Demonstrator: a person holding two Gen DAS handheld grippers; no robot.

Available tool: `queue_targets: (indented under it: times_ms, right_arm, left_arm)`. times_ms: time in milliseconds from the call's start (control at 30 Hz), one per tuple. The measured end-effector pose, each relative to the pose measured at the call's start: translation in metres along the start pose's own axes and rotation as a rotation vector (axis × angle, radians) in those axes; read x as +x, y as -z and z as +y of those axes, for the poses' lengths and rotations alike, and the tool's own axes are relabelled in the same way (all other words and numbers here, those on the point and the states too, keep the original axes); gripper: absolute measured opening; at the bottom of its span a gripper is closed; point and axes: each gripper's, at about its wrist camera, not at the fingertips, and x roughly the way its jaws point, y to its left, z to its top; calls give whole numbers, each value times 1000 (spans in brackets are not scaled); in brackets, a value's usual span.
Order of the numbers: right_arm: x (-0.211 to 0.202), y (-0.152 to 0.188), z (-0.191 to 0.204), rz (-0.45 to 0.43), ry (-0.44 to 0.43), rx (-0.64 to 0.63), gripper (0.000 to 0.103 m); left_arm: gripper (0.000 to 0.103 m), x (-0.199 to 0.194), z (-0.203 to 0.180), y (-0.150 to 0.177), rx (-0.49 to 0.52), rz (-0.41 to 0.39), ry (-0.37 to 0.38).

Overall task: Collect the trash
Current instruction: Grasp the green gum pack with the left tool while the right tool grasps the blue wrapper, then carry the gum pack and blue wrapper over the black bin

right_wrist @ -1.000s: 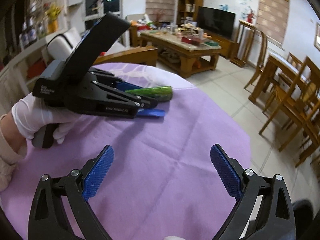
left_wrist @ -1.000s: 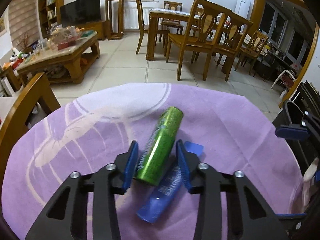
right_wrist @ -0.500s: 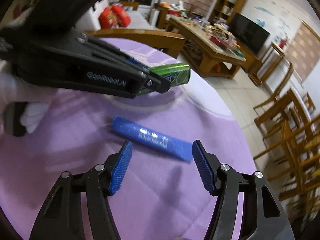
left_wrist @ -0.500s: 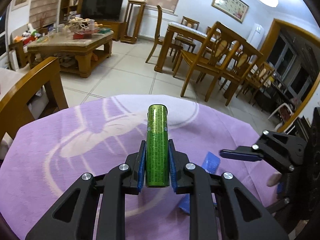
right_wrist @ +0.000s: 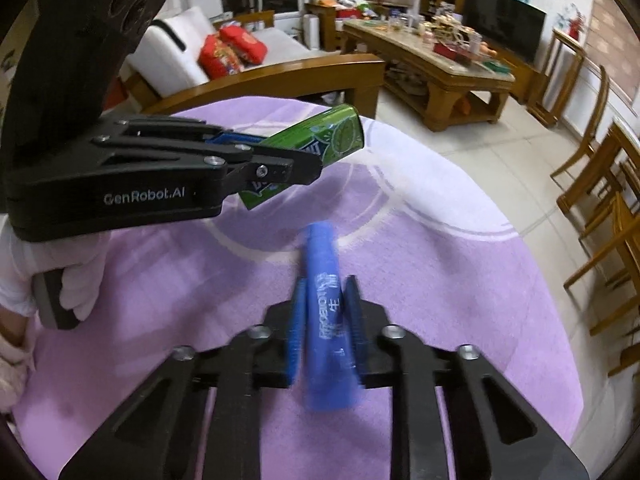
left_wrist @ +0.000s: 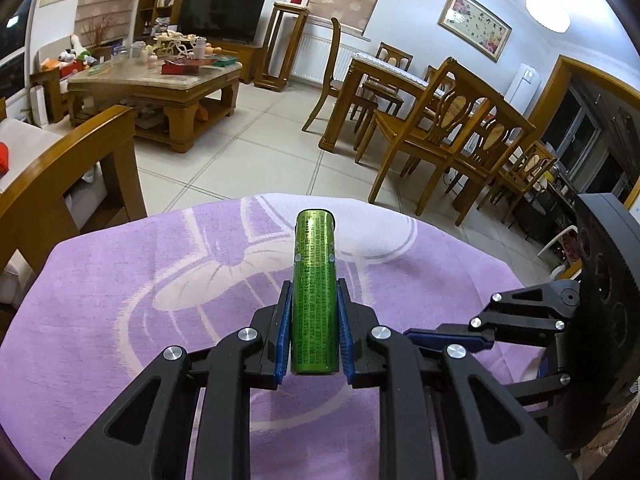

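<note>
- Blue tube: clamped between pads of right gripper, whose jaws had just been closing on it, over the purple cloth.
- Green can: gripped by left gripper, lifted clear.
- 2 pieces secured; no bin visible, so disposal judged outstanding.

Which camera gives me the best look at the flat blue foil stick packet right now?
The right wrist view: the flat blue foil stick packet sits centred between the right gripper pads, slightly blurred, above the purple tablecloth. The left wrist view shows nothing of the packet, only the right gripper from the side.
</note>
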Motion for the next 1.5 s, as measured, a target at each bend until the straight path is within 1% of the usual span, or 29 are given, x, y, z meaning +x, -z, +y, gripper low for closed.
queue_targets:
  times_ms: [100, 233, 333, 433, 467, 500, 533, 667, 733, 767, 833, 867, 933, 967, 1033, 1133, 1233, 1300, 1367, 1433, 1500]
  right_arm:
    - [-4, 4, -3, -9, 12, 51, 6]
    - [-17, 25, -4, -17, 14, 134, 5]
    - [-35, 47, -5, -66, -24, 218, 5]
    - [-71, 79, -14, -163, -82, 353, 5]
    - [-84, 91, -18, -198, -99, 392, 5]
    - [-94, 100, -21, -223, -107, 417, 5]
    - [-112, 115, -25, -267, -113, 457, 5]
    - [-167, 169, -42, -397, -111, 562, 5]
    - [-191, 193, -49, -452, -88, 604, 5]
    - [-206, 211, -53, -491, -63, 629, 5]
    - [-228, 237, -60, -554, -45, 668, 5]
    - [-243, 255, -65, -595, -27, 694, 5]
    - [-265, 285, -74, -646, 22, 727, 5]
    - [-279, 307, -80, -681, 60, 755, 5]
    - [-300, 340, -92, -728, 101, 798, 5]
    - [-318, 385, -109, -768, 151, 855, 5]
    - [-335, 431, -131, -791, 203, 918, 5]
    - [-339, 453, -144, -794, 223, 948, 5]
    - [-341, 470, -154, -792, 249, 971, 5]
    - [-343, 487, -164, -796, 254, 995, 5]
    - [-336, 492, -172, -797, 260, 1010, 5]
  left_arm:
    - [21, -1, -4, 2, 13, -1, -7]
    - [21, -2, -14, 4, 42, -20, -24]
    - [21, -7, -23, 5, 62, -47, -17]
    - [21, -13, -46, 7, 111, -78, -8]
    - [21, -17, -61, 9, 141, -91, 2]
    - [21, -20, -71, 12, 163, -98, 9]
    - [21, -25, -85, 14, 189, -106, 21]
    - [21, -41, -133, 25, 270, -138, 75]
    - [21, -50, -156, 32, 306, -150, 104]
    - [21, -55, -172, 37, 330, -157, 124]
    - [21, -62, -201, 46, 370, -169, 162]
    - [21, -64, -212, 49, 384, -171, 178]
    - [21, -66, -239, 59, 420, -175, 212]
    - [21, -66, -256, 64, 444, -174, 230]
    - [21, -63, -277, 73, 473, -171, 253]
    - [21, -50, -317, 89, 509, -144, 309]
    - [21, -37, -346, 104, 541, -120, 333]
    - [21, -25, -365, 114, 559, -91, 355]
    - [21, -18, -378, 121, 574, -70, 366]
    - [21, -8, -388, 128, 591, -45, 369]
    - [21, -7, -392, 134, 601, -28, 369]
